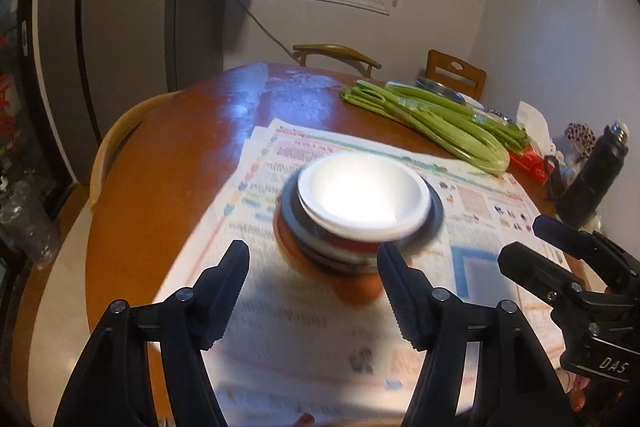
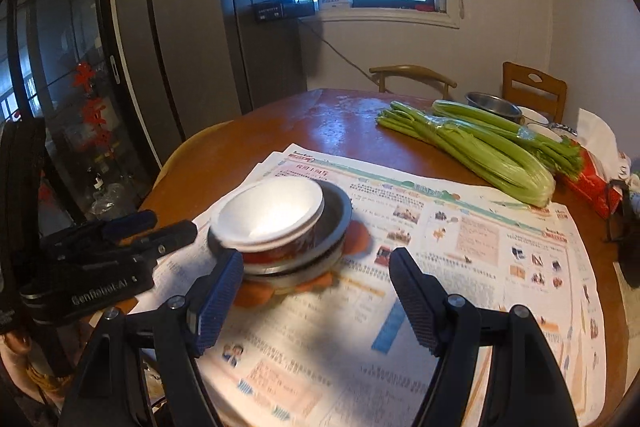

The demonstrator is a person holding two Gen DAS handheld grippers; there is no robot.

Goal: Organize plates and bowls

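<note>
With both the left gripper [image 1: 314,293] and right gripper [image 2: 316,303] gaping and empty, the off-centre stack of white bowls [image 1: 362,193] in a steel dish on the printed newspaper [image 1: 320,339] could slide if nudged.

A stack of bowls [image 2: 280,227] is seen on a newspaper [image 2: 440,267] spread over the near part of the round counter [image 2: 248,155]. A white bowl [image 2: 272,211] sits on top, tilted, above a red-patterned bowl and a metal bowl [image 2: 338,215], with an orange piece underneath. The right tool [image 2: 316,291] is held just before the stack, its jaws apart with nothing between them. The left tool [image 2: 120,239] is seen beside the stack at the counter's left edge. Celery [image 2: 480,147] lies toward the far right edge, beside a steel basin [image 2: 494,107].
</note>
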